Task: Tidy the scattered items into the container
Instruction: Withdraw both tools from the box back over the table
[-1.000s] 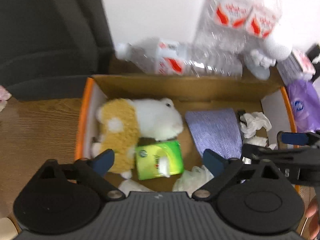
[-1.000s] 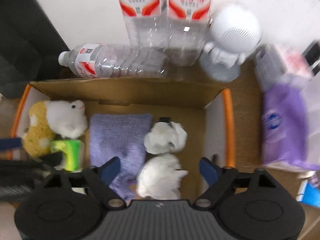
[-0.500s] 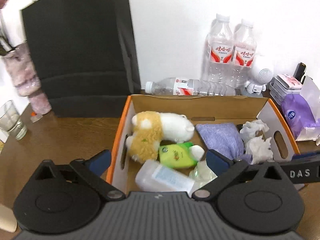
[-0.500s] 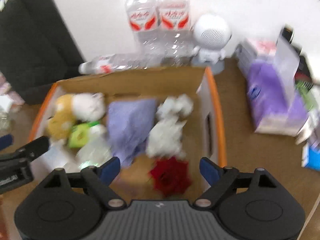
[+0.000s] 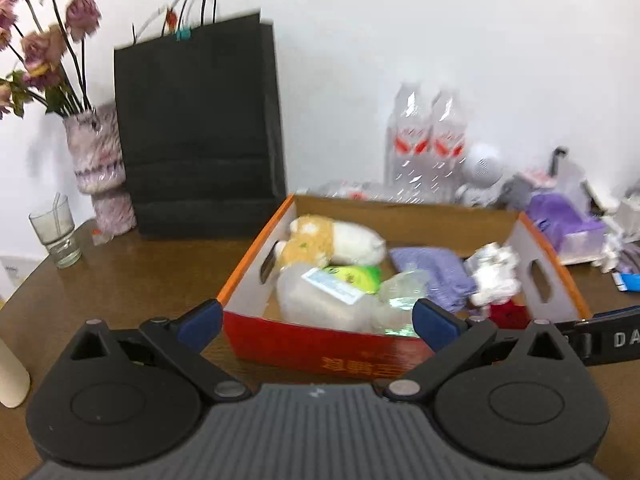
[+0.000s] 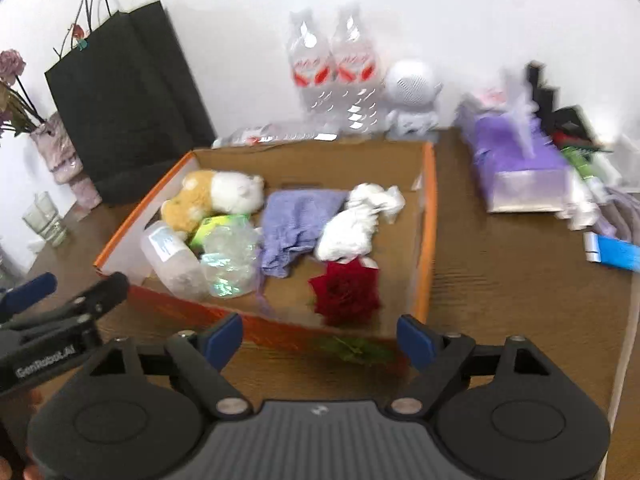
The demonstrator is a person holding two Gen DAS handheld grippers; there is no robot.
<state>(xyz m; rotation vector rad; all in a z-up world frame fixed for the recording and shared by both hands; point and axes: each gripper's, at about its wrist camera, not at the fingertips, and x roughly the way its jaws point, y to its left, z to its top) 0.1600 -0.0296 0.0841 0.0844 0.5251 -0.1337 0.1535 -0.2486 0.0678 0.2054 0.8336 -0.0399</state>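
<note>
An orange-rimmed cardboard box (image 5: 256, 258) (image 6: 430, 216) sits on the brown table. Inside lie a yellow-and-white plush toy (image 5: 328, 240) (image 6: 216, 194), a clear plastic bottle (image 5: 316, 300) (image 6: 170, 258), a green packet (image 5: 354, 276), crumpled clear plastic (image 6: 230, 256), a purple cloth (image 5: 436, 268) (image 6: 296, 220), white crumpled tissue (image 5: 494, 272) (image 6: 356, 224) and a red rose (image 6: 346, 292) whose stem hangs over the front wall. My left gripper (image 5: 316, 320) is open and empty, in front of the box. My right gripper (image 6: 320, 334) is open and empty, also in front of it.
A black paper bag (image 5: 200, 128), a vase of dried flowers (image 5: 100, 168) and a glass (image 5: 56, 232) stand at the left. Water bottles (image 6: 336, 76), a white speaker figure (image 6: 412, 96), a purple tissue pack (image 6: 516, 160) and a blue item (image 6: 616, 250) crowd the back and right.
Both grippers have pulled back and up from over the box to in front of it. The clear bottle, crumpled plastic and red rose have come into view in the box.
</note>
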